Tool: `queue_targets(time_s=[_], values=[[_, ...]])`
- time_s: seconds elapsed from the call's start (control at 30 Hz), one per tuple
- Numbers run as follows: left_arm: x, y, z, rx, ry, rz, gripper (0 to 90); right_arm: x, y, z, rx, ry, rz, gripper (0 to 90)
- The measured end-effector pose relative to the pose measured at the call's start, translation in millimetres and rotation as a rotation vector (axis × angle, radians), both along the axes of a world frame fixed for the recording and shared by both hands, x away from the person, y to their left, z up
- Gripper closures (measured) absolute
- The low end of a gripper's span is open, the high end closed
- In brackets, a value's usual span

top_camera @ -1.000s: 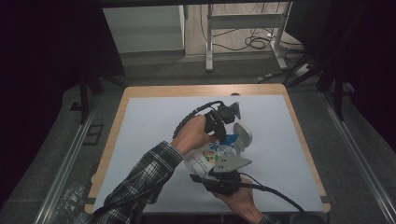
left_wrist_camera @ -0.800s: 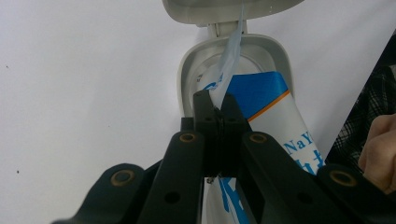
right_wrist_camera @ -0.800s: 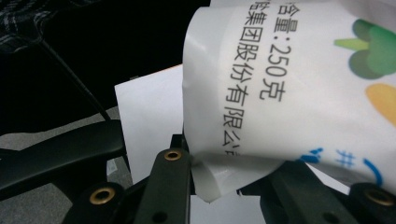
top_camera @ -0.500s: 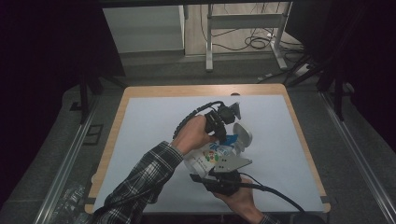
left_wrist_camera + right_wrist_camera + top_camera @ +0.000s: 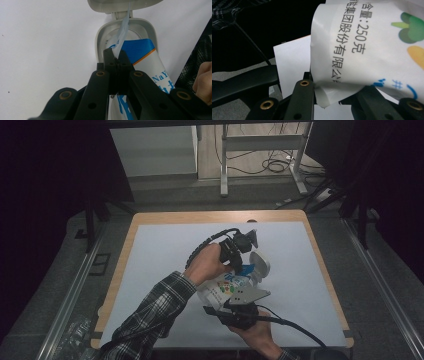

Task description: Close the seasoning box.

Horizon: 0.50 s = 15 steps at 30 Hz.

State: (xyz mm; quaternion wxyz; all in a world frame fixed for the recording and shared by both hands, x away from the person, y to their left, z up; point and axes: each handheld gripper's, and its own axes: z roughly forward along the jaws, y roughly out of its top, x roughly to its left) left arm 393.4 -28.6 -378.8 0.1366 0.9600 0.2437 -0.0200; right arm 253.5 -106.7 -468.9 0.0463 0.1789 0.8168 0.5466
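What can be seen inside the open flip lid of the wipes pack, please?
Inside the grey lid frame of the wipes pack, a pale blue sheet rises from the opening, pinched by the left gripper. The jaws cover the opening's lower part; the contents are hidden.

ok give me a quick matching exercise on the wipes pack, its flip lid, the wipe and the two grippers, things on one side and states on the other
Things:
1. left gripper
2. right gripper
3. flip lid
4. wet wipes pack

States:
A. swung open, above the pack's opening
B. shut on the pale wipe coming out of the opening
C. white with blue print, held up between both grippers
D. clamped on the pack's bottom edge

Pairs: 1-B, 2-D, 3-A, 4-C
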Motion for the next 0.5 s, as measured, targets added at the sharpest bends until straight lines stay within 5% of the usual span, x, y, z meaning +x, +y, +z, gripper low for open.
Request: queue_targets(time_s=[0.5], values=[[0.5, 0.1, -0.6, -0.002, 0.004, 0.001, 89.8, -0.2, -0.4, 0.8, 0.003, -0.003, 0.000, 76.9]])
